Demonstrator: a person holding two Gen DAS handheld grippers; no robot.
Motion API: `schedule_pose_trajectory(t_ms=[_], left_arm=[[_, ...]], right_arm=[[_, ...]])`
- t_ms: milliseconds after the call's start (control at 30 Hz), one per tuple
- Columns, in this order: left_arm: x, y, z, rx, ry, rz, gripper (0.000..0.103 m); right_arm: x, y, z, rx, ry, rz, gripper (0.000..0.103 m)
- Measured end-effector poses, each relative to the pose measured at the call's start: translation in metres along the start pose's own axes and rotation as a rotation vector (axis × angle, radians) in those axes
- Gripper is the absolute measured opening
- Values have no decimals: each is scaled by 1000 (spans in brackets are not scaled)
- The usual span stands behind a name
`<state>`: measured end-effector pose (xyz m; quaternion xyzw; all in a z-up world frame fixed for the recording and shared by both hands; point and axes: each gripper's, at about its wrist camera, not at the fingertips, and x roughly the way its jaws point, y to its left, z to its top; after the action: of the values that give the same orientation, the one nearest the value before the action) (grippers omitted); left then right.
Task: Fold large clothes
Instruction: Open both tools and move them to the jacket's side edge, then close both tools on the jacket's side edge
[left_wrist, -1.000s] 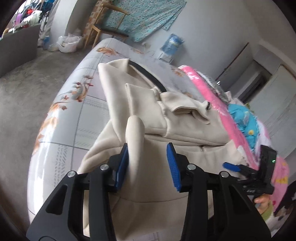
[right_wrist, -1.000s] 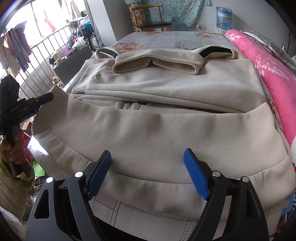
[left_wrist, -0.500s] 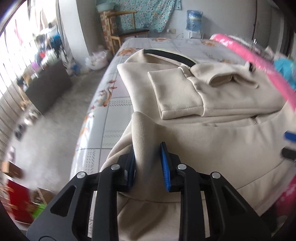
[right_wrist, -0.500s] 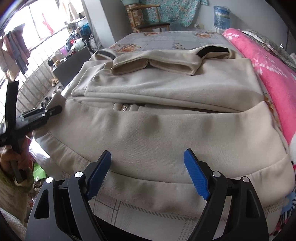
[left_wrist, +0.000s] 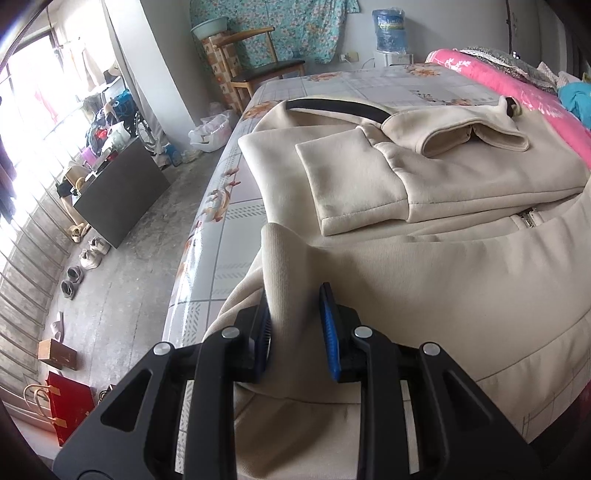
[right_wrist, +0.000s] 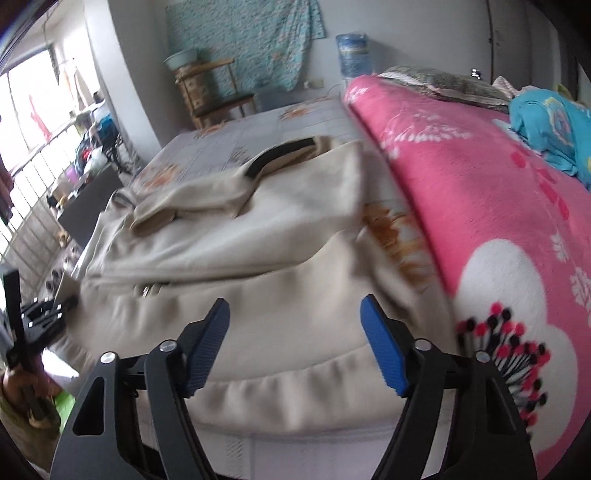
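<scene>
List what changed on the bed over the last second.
The left gripper closed its jaws on a raised fold of the jacket hem. The right gripper swung toward the pink blanket, its jaws closing partway, gripping nothing. The folded sleeves kept their place.

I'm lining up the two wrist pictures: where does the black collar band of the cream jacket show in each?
Left wrist view: black collar band sits upper centre, curving along the jacket's far edge.
Right wrist view: the band lies above centre, blurred, just left of the pink blanket.
Shared landmark: blue water bottle against the back wall.
</scene>
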<state>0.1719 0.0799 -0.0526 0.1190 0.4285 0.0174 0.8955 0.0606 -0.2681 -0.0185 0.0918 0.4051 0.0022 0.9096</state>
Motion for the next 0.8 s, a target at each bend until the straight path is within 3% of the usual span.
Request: schedule_pose_trajectory(t_ms=[233, 400, 800], left_arm=[[1, -4, 1, 4, 2, 3, 24], [2, -3, 1, 10, 1, 1, 24], [2, -4, 3, 13, 16, 3, 24]], right_arm=[[30, -18, 19, 20, 10, -14, 56], [46, -29, 13, 63, 54, -27, 48], [38, -30, 3, 29, 73, -2, 47]])
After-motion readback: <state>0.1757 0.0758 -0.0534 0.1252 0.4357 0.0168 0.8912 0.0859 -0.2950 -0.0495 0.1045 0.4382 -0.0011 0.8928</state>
